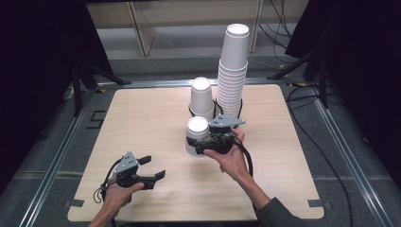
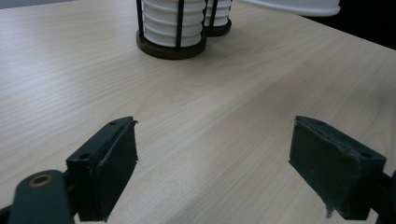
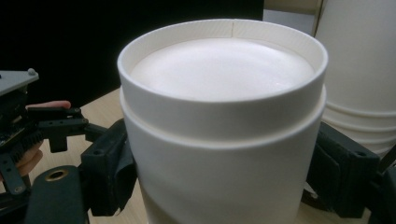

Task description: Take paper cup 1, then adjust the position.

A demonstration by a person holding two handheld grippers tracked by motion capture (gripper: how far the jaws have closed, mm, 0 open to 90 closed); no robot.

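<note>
An upside-down white paper cup (image 1: pixel 197 134) is held just above the table's middle, and my right gripper (image 1: pixel 196 144) is shut on its lower wall. In the right gripper view the cup (image 3: pixel 219 121) stands between the two black jaws, which press on both its sides. Behind it are a short stack of upturned cups (image 1: pixel 201 98) and a tall stack (image 1: pixel 233 66), each in a black wire holder. My left gripper (image 1: pixel 153 167) rests low at the table's front left, open with nothing between its jaws. The left gripper view shows the same gap over bare wood (image 2: pixel 215 163).
The round-cornered wooden table (image 1: pixel 142 118) sits on a grey floor with metal rails. Cables (image 1: pixel 326 156) run along the right side. In the left gripper view the two holders (image 2: pixel 170 32) (image 2: pixel 217 21) stand ahead. Bare wood lies between the grippers and on the left half.
</note>
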